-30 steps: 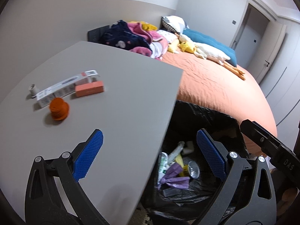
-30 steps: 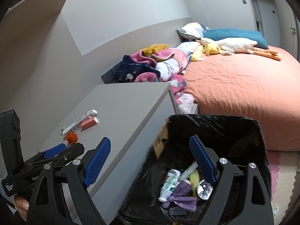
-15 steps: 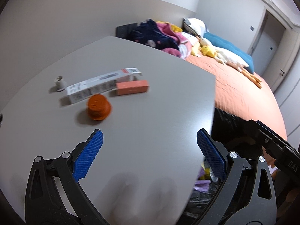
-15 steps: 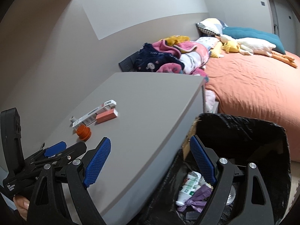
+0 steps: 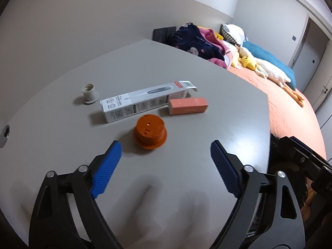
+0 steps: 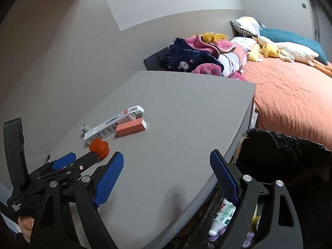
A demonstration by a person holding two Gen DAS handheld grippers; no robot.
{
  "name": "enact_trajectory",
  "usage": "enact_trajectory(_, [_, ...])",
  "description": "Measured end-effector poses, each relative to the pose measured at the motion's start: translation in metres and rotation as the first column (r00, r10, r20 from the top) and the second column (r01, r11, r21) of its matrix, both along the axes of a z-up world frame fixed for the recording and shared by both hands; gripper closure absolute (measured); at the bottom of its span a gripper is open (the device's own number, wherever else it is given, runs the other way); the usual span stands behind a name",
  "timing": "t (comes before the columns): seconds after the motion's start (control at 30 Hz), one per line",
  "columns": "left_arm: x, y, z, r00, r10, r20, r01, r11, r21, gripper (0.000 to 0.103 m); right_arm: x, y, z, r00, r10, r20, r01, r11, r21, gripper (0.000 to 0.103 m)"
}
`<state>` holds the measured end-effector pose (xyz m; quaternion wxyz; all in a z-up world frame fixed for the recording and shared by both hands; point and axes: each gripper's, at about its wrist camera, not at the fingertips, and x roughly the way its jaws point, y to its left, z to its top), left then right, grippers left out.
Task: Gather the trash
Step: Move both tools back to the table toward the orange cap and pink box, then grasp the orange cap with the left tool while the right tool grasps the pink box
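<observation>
Left gripper [image 5: 166, 157] spread, empty, over grey table [image 5: 186, 186]; right gripper [image 6: 167, 173] spread too, at table edge above black-lined trash bin [image 6: 286, 145]. On table: orange cap [image 5: 149, 131], white box [image 5: 143, 100], pink box [image 5: 187, 105], small grey socket [image 5: 89, 93]. Beyond: orange bed [image 6: 290, 95], clothes pile [image 6: 199, 56].

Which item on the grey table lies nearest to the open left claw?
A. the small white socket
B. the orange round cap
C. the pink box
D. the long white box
B: the orange round cap sits just ahead of the left claw, with the other three items farther back on the table.
</observation>
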<state>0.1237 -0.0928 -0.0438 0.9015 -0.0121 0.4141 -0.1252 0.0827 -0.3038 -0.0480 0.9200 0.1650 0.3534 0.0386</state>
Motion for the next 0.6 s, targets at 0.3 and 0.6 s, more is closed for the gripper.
enact_trajectory(0.3, [0.028, 0.001, -0.019, 0.999, -0.012, -0.037, 0.013, 1.000, 0.028, 0.033, 0.029, 0.015, -0.006, 1.000, 0.019, -0.022, -0.019, 1.000, 0.000, 0.017])
enact_trajectory(0.6, [0.043, 0.006, -0.034, 0.997, -0.024, -0.078, 0.027, 0.999, 0.040, 0.056, 0.060, 0.029, -0.013, 0.998, 0.039, -0.049, -0.039, 0.999, -0.004, 0.017])
